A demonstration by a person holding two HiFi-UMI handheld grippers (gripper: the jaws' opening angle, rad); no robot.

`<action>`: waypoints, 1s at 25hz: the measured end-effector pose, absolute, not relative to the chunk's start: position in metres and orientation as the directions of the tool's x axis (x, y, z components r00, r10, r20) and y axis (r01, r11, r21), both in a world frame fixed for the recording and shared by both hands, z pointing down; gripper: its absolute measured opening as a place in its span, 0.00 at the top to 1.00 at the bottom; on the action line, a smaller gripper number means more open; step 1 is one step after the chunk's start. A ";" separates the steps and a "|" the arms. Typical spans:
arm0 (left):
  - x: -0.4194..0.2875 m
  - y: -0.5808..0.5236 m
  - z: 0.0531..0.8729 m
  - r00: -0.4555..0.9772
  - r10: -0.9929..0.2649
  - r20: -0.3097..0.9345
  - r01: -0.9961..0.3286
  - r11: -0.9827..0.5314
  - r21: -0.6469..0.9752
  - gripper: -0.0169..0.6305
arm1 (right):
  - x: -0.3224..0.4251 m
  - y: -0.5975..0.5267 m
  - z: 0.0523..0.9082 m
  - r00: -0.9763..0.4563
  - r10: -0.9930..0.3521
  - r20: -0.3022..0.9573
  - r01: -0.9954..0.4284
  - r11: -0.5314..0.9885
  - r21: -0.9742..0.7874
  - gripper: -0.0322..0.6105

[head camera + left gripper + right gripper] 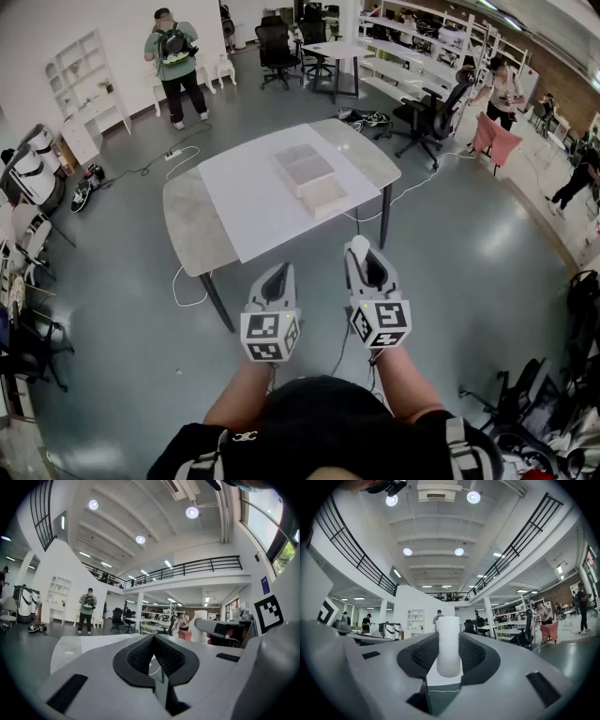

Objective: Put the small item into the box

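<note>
The small item, a white cylinder (448, 645), is held upright between the jaws of the right gripper (449, 637). It is pinched at its sides, and its top stands above the jaws. In the head view it is seen at lower centre, near the tabletop's (192, 220) near edge. The box (323, 195) is set near the middle of the tabletop, higher in the frame and well apart from the cylinder. The left gripper (277, 277) is held just left of the right one, its jaws pressed together at the tips with nothing between them.
</note>
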State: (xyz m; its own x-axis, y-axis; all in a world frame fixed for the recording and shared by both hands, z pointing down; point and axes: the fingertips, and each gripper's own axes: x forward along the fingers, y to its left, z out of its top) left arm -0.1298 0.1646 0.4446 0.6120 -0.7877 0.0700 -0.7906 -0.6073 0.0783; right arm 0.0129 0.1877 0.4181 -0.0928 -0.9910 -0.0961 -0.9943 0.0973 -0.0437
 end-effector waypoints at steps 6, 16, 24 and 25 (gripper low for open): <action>-0.130 0.164 0.451 0.605 -0.792 0.077 -0.795 -0.599 0.094 0.95 | 0.011 0.187 0.424 -0.104 -0.991 -0.084 -0.994 0.106 -0.022 0.75; -0.140 0.159 0.459 0.599 -0.797 0.078 -0.800 -0.589 0.119 0.95 | 0.003 0.184 0.432 -0.116 -0.990 -0.082 -0.993 0.118 -0.019 0.75; -0.147 0.161 0.466 0.609 -0.786 0.101 -0.793 -0.601 0.099 0.95 | -0.006 0.183 0.446 -0.107 -0.993 -0.051 -0.993 0.109 -0.042 0.75; -0.147 0.162 0.465 0.609 -0.787 0.098 -0.793 -0.602 0.093 0.95 | -0.005 0.183 0.445 -0.106 -0.993 -0.050 -0.993 0.108 -0.039 0.75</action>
State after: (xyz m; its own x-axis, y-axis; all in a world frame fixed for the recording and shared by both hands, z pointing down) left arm -0.1467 0.1620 0.4650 0.6086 -0.7874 0.0984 -0.7934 -0.6016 0.0929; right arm -0.0051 0.1826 0.4454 -0.1061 -0.9931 -0.0501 -0.9934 0.1081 -0.0389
